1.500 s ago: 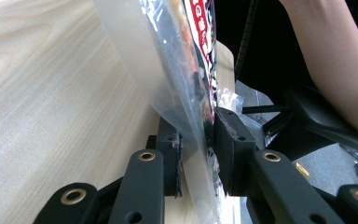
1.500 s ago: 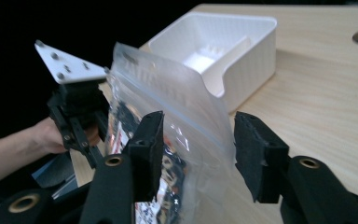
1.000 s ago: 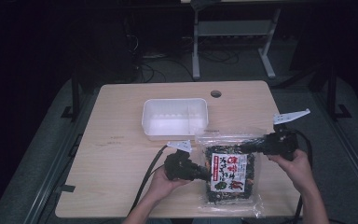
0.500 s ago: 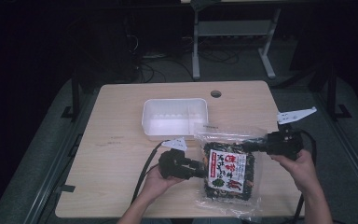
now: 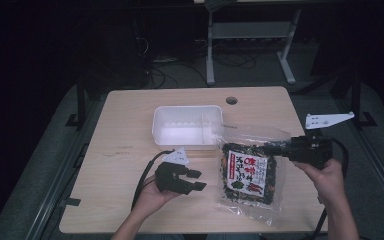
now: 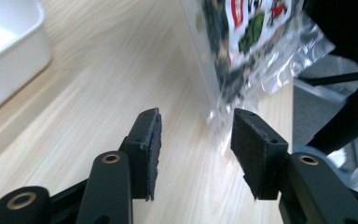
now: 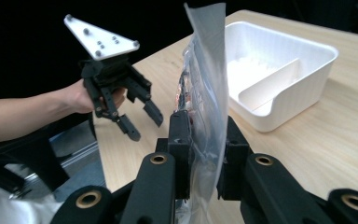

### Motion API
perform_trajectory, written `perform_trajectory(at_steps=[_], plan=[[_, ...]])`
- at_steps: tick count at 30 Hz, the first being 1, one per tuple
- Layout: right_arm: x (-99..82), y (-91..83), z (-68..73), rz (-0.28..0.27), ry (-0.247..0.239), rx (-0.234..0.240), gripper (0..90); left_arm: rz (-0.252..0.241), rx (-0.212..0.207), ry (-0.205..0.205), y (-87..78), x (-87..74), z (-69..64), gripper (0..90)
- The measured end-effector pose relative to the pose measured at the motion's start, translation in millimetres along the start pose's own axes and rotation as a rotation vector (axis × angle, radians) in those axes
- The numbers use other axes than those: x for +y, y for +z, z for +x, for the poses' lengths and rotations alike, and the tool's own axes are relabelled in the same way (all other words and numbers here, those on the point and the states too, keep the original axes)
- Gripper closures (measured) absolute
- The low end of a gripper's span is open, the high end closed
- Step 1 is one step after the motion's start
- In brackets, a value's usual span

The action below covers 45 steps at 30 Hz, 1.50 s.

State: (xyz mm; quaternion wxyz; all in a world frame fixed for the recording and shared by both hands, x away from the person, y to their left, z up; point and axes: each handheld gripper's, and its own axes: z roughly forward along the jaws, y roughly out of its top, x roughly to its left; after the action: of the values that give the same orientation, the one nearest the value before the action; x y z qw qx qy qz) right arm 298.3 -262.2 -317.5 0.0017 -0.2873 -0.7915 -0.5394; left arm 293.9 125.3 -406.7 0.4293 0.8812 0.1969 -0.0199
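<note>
A clear bag of dark dried food with a red and white label (image 5: 250,172) lies at the table's front right, its top edge raised. My right gripper (image 5: 275,148) is shut on that edge. In the right gripper view the film (image 7: 209,70) stands upright between the pads (image 7: 181,140) of the right gripper (image 7: 205,140), whose jaws closed tighter a moment ago. My left gripper (image 5: 197,179) is open, apart from the bag on its left. Its jaws have just been opening, with nothing between them (image 6: 196,121), and the bag (image 6: 256,37) hangs ahead.
A white divided tray (image 5: 187,108) stands mid-table behind the bag, also seen as the tray (image 7: 307,84) and the tray (image 6: 9,51). A round cable hole (image 5: 231,100) is near the far edge. The left gripper (image 7: 137,121) hovers off the table's near edge. Bare wood lies at the left.
My left gripper let go of the bag, opened and drew away to the left. The right gripper rose a little with the bag's top edge.
</note>
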Motion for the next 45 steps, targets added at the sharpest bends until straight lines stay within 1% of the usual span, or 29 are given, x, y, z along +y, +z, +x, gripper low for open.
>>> perform_trajectory(at_steps=[1,2,3,4,5,6,9,14,15,19,20,23,25,26,30,31,32,35,36,37,40,43,45], plan=[[0.0,0.0,0.0,0.0,0.0,0.0,78.2,0.0,0.0,0.0,0.0,0.0,0.0,50.5],[2.3,-1.0,3.3,-0.006,-0.008,-0.016,78.2,0.009,0.019,0.007,-4.8,-2.9,-0.5,49.7],[3.6,-1.5,4.6,-0.009,-0.009,-0.022,78.2,0.013,0.029,0.011,-7.1,-4.7,-0.4,49.3],[4.9,-2.2,5.8,-0.012,-0.011,-0.028,78.2,0.013,0.029,0.011,-7.1,-4.7,-0.4,48.7],[4.9,-2.2,5.8,-0.012,-0.011,-0.028,78.2,0.016,0.039,0.01,-9.3,-6.6,-0.3,48.7],[7.9,-3.7,7.6,-0.02,-0.011,-0.046,78.2,0.021,0.052,0.007,-13.5,-11.0,0.4,48.1],[12.7,-4.9,9.0,-0.028,-0.017,-0.068,78.2,0.03,0.068,0.006,-19.1,-17.2,2.2,48.1],[19.4,-2.5,10.7,-0.029,-0.019,-0.082,78.2,0.039,0.086,0.008,-24.8,-24.1,3.5,47.2],[22.7,-0.9,11.4,-0.036,-0.021,-0.086,78.2,0.045,0.097,0.008,-27.2,-27.6,3.4,47.1],[29.6,2.0,13.6,-0.05,-0.024,-0.089,78.2,0.052,0.114,0.008,-32.3,-34.9,4.4,46.1],[31.6,3.0,14.5,-0.051,-0.027,-0.091,78.2,0.048,0.115,0.001,-33.4,-37.0,4.5,45.8],[38.4,6.0,17.4,-0.048,-0.038,-0.103,78.2,0.05,0.121,-0.001,-35.8,-41.1,5.6,45.4],[43.2,7.6,19.6,-0.049,-0.046,-0.111,78.2,0.047,0.127,-0.012,-39.6,-46.9,6.9,44.9],[43.2,7.6,19.6,-0.049,-0.046,-0.111,78.2,0.047,0.127,-0.012,-39.6,-46.9,6.9,44.8],[56.0,10.8,23.2,-0.061,-0.052,-0.119,78.2,0.045,0.145,-0.023,-44.7,-54.6,8.2,43.7],[56.0,10.8,23.2,-0.061,-0.052,-0.119,78.2,0.045,0.145,-0.023,-44.7,-54.6,8.2,43.4],[61.4,12.1,25.1,-0.07,-0.059,-0.128,78.2,0.042,0.149,-0.027,-46.4,-56.9,9.1,43.0],[69.9,14.3,29.0,-0.087,-0.071,-0.138,78.2,0.037,0.155,-0.039,-47.5,-60.4,9.6,41.7],[69.9,14.3,29.0,-0.087,-0.071,-0.138,78.2,0.037,0.155,-0.039,-47.5,-60.4,9.6,41.2],[75.5,16.3,31.4,-0.098,-0.08,-0.141,78.2,0.038,0.158,-0.039,-47.5,-62.3,9.6,40.9],[83.0,19.9,33.4,-0.109,-0.088,-0.148,78.3,0.045,0.159,-0.038,-47.4,-63.9,9.6,40.0],[86.9,22.3,33.5,-0.118,-0.088,-0.155,78.2,0.05,0.165,-0.037,-48.0,-65.4,9.2,39.7],[91.2,26.4,31.8,-0.132,-0.082,-0.161,78.2,0.044,0.173,-0.034,-49.7,-66.4,8.7,39.5]])
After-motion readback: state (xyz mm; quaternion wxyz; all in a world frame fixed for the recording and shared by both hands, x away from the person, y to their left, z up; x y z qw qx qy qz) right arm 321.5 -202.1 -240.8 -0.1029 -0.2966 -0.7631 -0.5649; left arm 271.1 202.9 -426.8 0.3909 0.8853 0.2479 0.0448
